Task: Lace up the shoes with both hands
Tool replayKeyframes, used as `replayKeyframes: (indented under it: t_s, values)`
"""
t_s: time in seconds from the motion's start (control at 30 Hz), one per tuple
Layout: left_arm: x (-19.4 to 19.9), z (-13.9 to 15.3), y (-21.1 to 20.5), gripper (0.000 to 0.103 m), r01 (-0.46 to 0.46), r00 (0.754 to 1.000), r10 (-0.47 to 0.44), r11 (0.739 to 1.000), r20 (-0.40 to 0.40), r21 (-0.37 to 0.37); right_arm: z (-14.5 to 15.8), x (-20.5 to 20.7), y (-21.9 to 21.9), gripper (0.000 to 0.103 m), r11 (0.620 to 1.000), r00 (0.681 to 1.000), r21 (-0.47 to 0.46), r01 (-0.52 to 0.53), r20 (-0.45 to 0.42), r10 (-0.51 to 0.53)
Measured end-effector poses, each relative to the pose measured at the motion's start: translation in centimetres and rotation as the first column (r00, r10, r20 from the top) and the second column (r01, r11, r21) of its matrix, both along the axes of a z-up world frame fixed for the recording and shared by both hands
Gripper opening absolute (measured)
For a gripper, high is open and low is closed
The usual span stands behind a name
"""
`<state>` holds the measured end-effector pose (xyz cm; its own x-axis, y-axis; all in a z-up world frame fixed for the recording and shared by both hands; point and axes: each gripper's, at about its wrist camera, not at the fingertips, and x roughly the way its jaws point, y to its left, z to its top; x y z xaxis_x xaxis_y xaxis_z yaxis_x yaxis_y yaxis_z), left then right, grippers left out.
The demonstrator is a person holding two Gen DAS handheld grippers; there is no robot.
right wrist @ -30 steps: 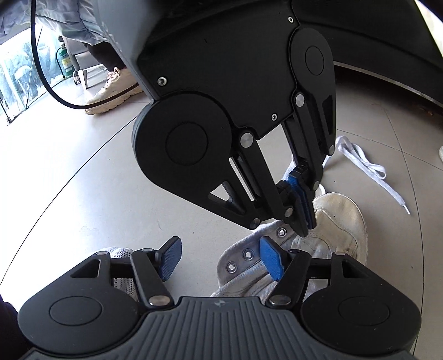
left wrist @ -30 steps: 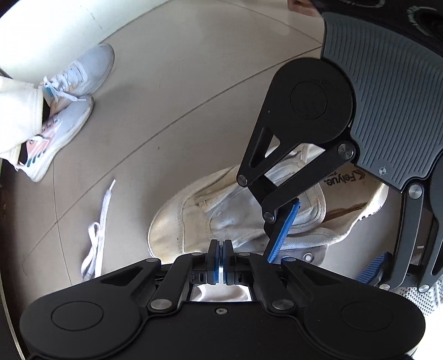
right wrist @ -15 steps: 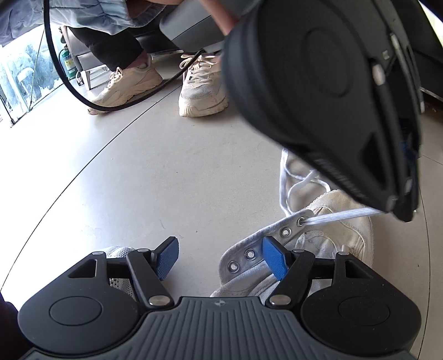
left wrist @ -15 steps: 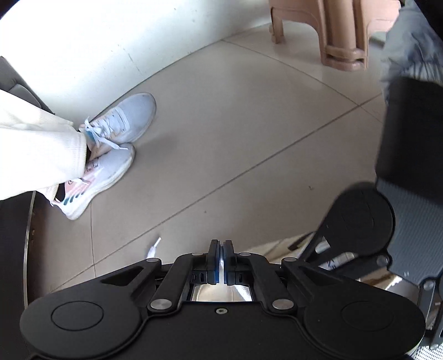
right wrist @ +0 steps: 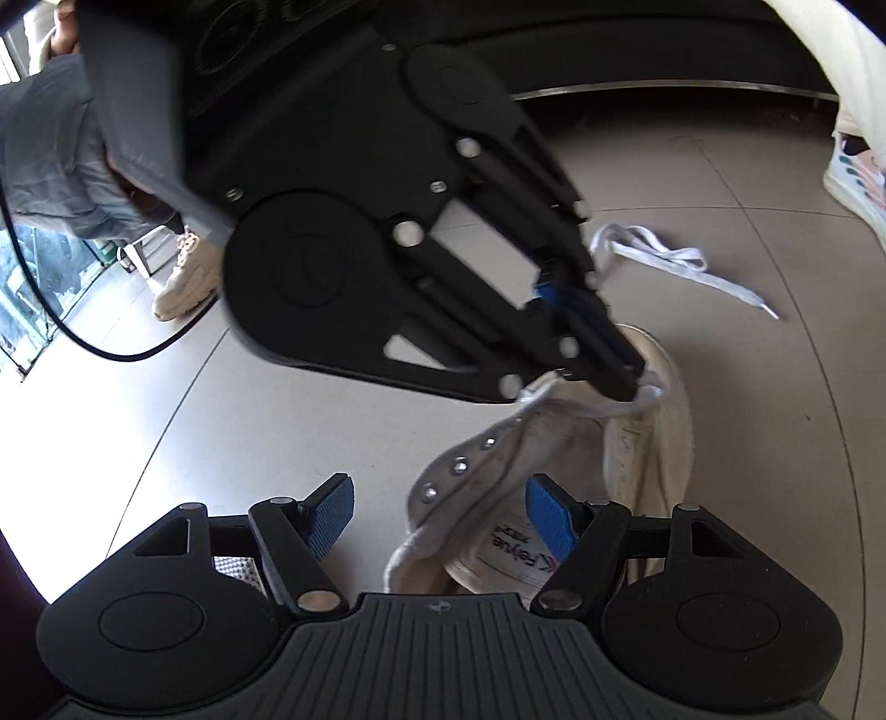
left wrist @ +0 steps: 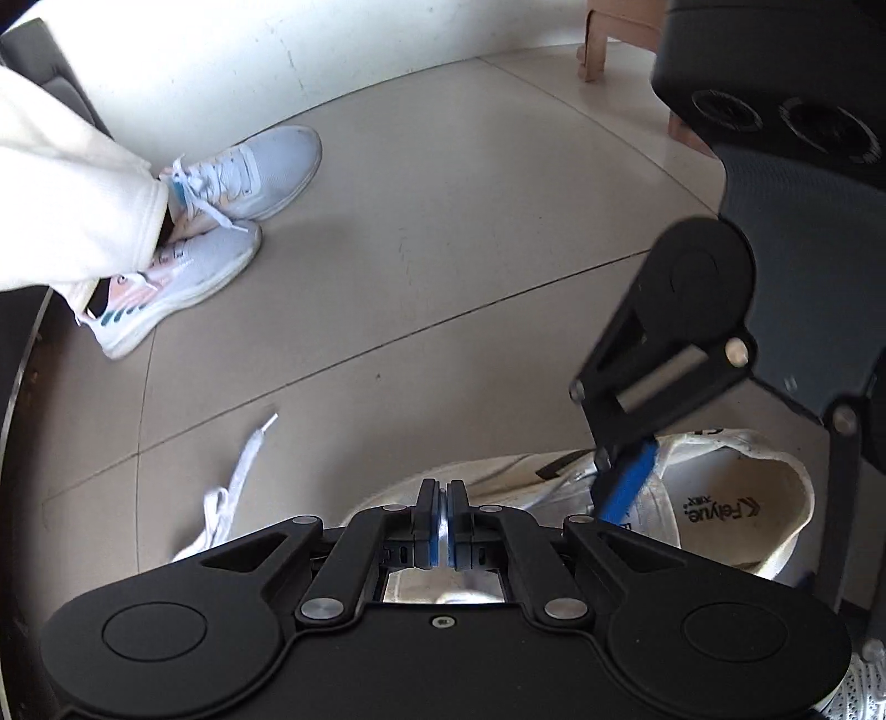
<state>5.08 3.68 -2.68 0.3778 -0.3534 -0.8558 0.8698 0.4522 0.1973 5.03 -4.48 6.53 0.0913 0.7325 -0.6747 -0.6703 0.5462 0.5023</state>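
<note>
A cream canvas shoe (right wrist: 648,443) lies on the floor, its eyelet flap (right wrist: 459,465) raised; it also shows in the left wrist view (left wrist: 736,515). My left gripper (left wrist: 442,518) is shut on the white lace (right wrist: 620,407) and appears in the right wrist view (right wrist: 623,382) just above the shoe's toe end. My right gripper (right wrist: 437,515) is open, its blue pads either side of the eyelet flap near the shoe's opening, holding nothing. The lace's free end (right wrist: 681,263) trails on the floor beyond the shoe, also seen in the left wrist view (left wrist: 232,487).
A seated person's pale sneakers (left wrist: 221,221) rest on the tiled floor to the far left. A wooden stool (left wrist: 598,44) stands at the back. Another person's beige shoes (right wrist: 183,277) and a black cable (right wrist: 127,349) lie at the left of the right wrist view.
My left gripper, shut on the lace, rose away and has come back down to the shoe's toe end. The right gripper has stayed open by the eyelet flap.
</note>
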Motion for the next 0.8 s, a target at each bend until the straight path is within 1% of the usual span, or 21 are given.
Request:
replayKeyframes:
  t_s: [0.03, 0.1, 0.13, 0.27, 0.33, 0.4, 0.43, 0.47, 0.5, 0.53, 0.57, 0.6, 0.67, 0.7, 0.77, 0.8]
  values:
    - [0.1, 0.0, 0.2, 0.002, -0.008, 1.000, 0.008, 1.000, -0.006, -0.006, -0.2, 0.4, 0.1, 0.072, 1.000, 1.000, -0.005, 0.007, -0.005, -0.007]
    - [0.3, -0.1, 0.4, 0.002, -0.036, 0.998, 0.035, 0.999, -0.054, -0.019, -0.6, 0.8, 0.3, 0.073, 1.000, 1.000, -0.003, 0.008, -0.021, -0.008]
    - [0.3, -0.4, 0.5, 0.002, -0.043, 0.996, 0.043, 0.999, -0.075, -0.010, -0.7, 0.8, 0.4, 0.073, 1.000, 1.000, -0.006, 0.009, -0.020, -0.009]
    - [-0.3, -1.2, 0.4, 0.003, -0.029, 0.995, 0.033, 0.999, -0.098, 0.039, -0.8, 0.2, 0.6, 0.073, 0.999, 0.999, -0.048, 0.026, 0.031, -0.024]
    - [-0.4, -1.3, 0.5, 0.003, -0.033, 0.994, 0.037, 0.999, -0.100, 0.039, -0.8, 0.0, 0.0, 0.073, 0.997, 0.998, -0.061, 0.048, 0.044, -0.046]
    - [0.1, -1.4, 0.4, 0.003, -0.068, 0.990, 0.071, 0.997, -0.126, 0.024, -0.7, -0.1, -0.3, 0.072, 0.992, 0.994, -0.090, 0.092, 0.063, -0.086]
    - [0.5, -1.4, 0.4, 0.005, -0.090, 0.985, 0.089, 0.996, -0.148, 0.004, -0.7, 0.0, -0.4, 0.072, 0.991, 0.994, -0.092, 0.101, 0.059, -0.095]
    - [0.6, -1.3, 0.4, 0.009, -0.099, 0.985, 0.097, 0.995, -0.145, -0.007, -0.8, 0.2, -0.7, 0.071, 0.990, 0.993, -0.088, 0.113, 0.046, -0.110]
    - [0.7, -1.2, 0.4, 0.020, -0.108, 0.985, 0.105, 0.994, -0.140, -0.016, -0.9, 0.5, -1.0, 0.071, 0.988, 0.992, -0.085, 0.125, 0.034, -0.123]
    - [0.8, -1.1, 0.4, 0.024, -0.117, 0.985, 0.112, 0.993, -0.135, -0.026, -0.9, 0.6, -1.1, 0.071, 0.988, 0.991, -0.086, 0.129, 0.034, -0.127]
    - [0.7, -0.7, 0.6, 0.024, -0.112, 0.987, 0.108, 0.993, -0.115, -0.034, -0.9, 0.5, -1.2, 0.071, 0.987, 0.991, -0.090, 0.131, 0.038, -0.128]
    - [0.5, -0.2, 0.7, 0.025, -0.088, 0.992, 0.085, 0.995, -0.091, -0.040, -0.9, 0.5, -1.2, 0.071, 0.987, 0.991, -0.094, 0.132, 0.043, -0.128]
    - [0.1, 0.5, 0.7, 0.026, -0.028, 0.998, 0.028, 1.000, -0.050, 0.005, -1.0, 0.7, -1.2, 0.071, 0.987, 0.991, -0.094, 0.132, 0.042, -0.129]
    - [-0.2, 0.7, 0.6, 0.026, 0.014, 0.999, -0.012, 0.999, -0.035, 0.040, -1.1, 0.7, -1.3, 0.071, 0.987, 0.991, -0.094, 0.131, 0.043, -0.127]
    - [-0.8, 0.9, 0.3, 0.026, 0.085, 0.996, -0.084, 0.993, -0.016, 0.086, -1.0, 0.6, -1.4, 0.071, 0.988, 0.991, -0.093, 0.126, 0.045, -0.122]
    - [-1.2, 1.2, 0.3, 0.026, 0.118, 0.993, -0.120, 0.989, 0.010, 0.086, -1.0, 0.5, -1.4, 0.071, 0.988, 0.992, -0.093, 0.124, 0.045, -0.120]
